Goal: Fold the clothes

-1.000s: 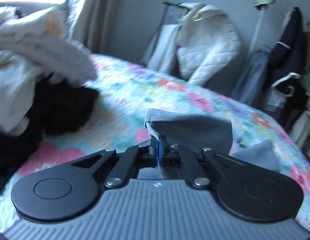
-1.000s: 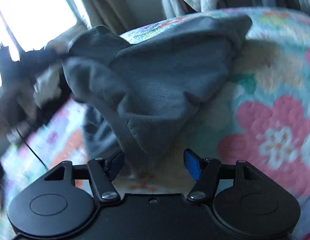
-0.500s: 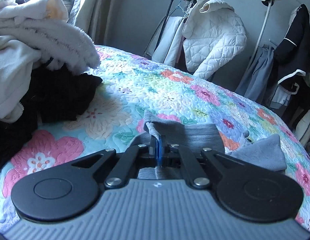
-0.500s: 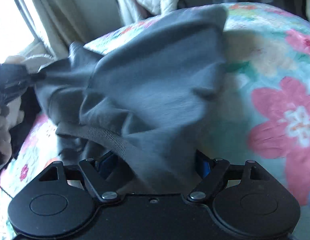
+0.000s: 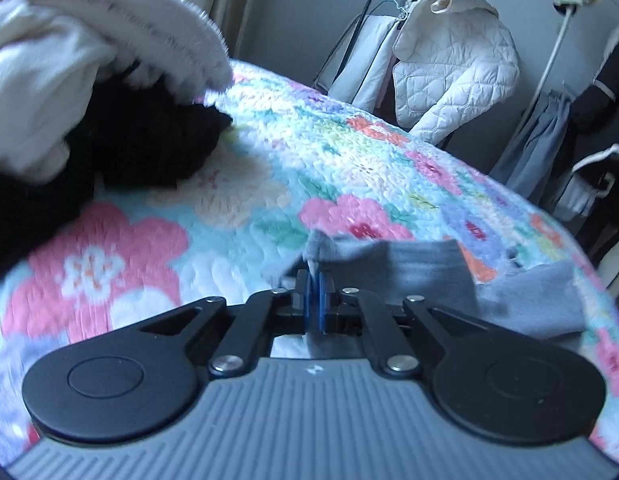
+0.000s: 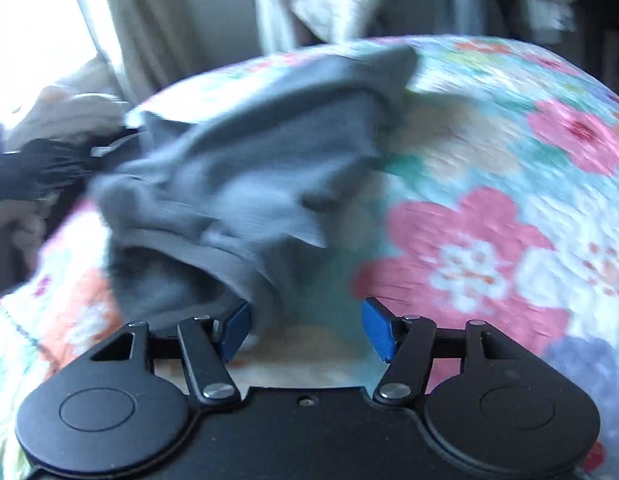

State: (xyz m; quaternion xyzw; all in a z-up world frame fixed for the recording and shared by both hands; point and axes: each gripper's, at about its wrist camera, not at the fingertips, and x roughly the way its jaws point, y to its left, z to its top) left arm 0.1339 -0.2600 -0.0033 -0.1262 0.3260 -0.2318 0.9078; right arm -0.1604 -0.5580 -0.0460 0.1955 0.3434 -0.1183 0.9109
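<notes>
A grey garment (image 5: 413, 268) lies on the floral quilt (image 5: 237, 208). My left gripper (image 5: 315, 296) is shut on an edge of it, and the cloth trails away to the right. In the right wrist view the same grey garment (image 6: 245, 184) is bunched and stretched up to the left, where the left gripper (image 6: 41, 164) holds it. My right gripper (image 6: 305, 328) is open, its blue pads (image 6: 377, 330) wide apart, with the garment's ribbed hem lying against the left pad.
A heap of white and black clothes (image 5: 89, 92) sits on the bed at the left. A rack with a white quilted jacket (image 5: 453, 64) and other hanging clothes stands beyond the bed. A bright window (image 6: 37, 24) and curtain are at the left.
My right gripper has drawn back from the grey garment, so the hem now lies only at its left pad. My left gripper still holds the cloth and has shifted slightly.
</notes>
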